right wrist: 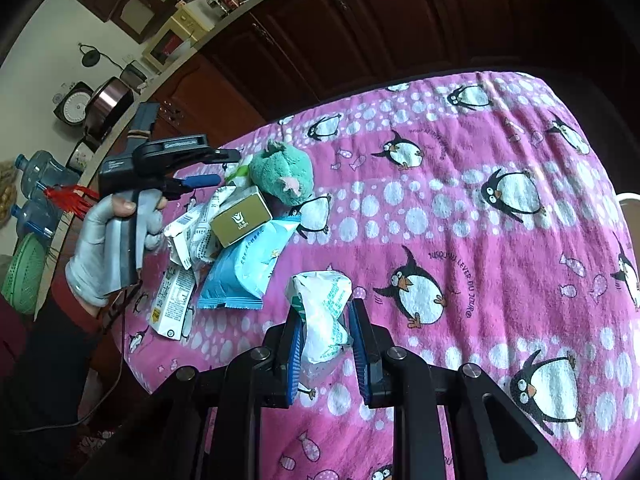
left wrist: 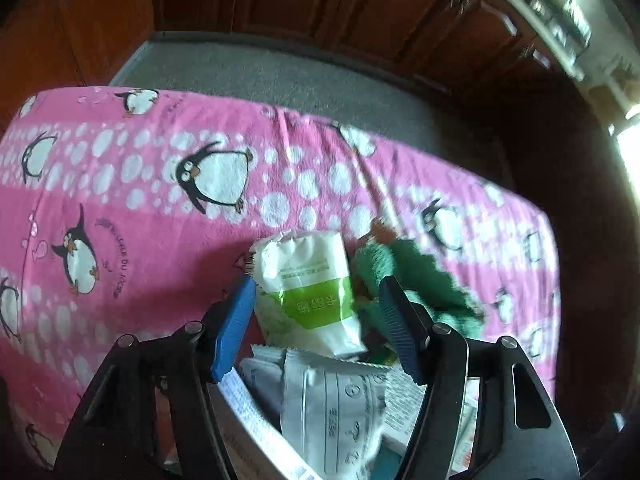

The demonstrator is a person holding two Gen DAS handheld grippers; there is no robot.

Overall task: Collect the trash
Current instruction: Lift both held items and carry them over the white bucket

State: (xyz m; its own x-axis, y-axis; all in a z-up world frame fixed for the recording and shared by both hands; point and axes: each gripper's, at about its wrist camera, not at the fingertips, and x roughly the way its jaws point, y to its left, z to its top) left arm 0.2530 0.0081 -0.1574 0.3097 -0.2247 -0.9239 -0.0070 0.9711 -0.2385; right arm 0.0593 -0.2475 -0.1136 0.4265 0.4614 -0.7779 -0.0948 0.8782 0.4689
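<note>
A pile of trash lies on the pink penguin blanket [right wrist: 480, 240]: a gold box [right wrist: 240, 216], a blue packet [right wrist: 244, 268], a white carton [right wrist: 174, 300] and several wrappers. A green plush toy [right wrist: 284, 176] sits just behind the pile. My left gripper [left wrist: 317, 285] hangs over the pile, pointing steeply down, jaws open, with a white-and-green packet [left wrist: 316, 304] lying loose between them on other wrappers [left wrist: 332, 400]. In the right wrist view a gloved hand [right wrist: 92, 256] holds the left gripper [right wrist: 200, 168]. My right gripper [right wrist: 326, 310] is shut on a crumpled white-and-green wrapper [right wrist: 324, 320], apart from the pile.
The blanket's left edge [right wrist: 132, 340] drops off near the pile. Dark wooden cabinets [right wrist: 360, 32] run behind. Water bottles [right wrist: 44, 172] and a green basket [right wrist: 24, 276] stand at far left, with a counter of kitchenware [right wrist: 104, 100] above. The green plush toy [left wrist: 404, 276] touches the pile.
</note>
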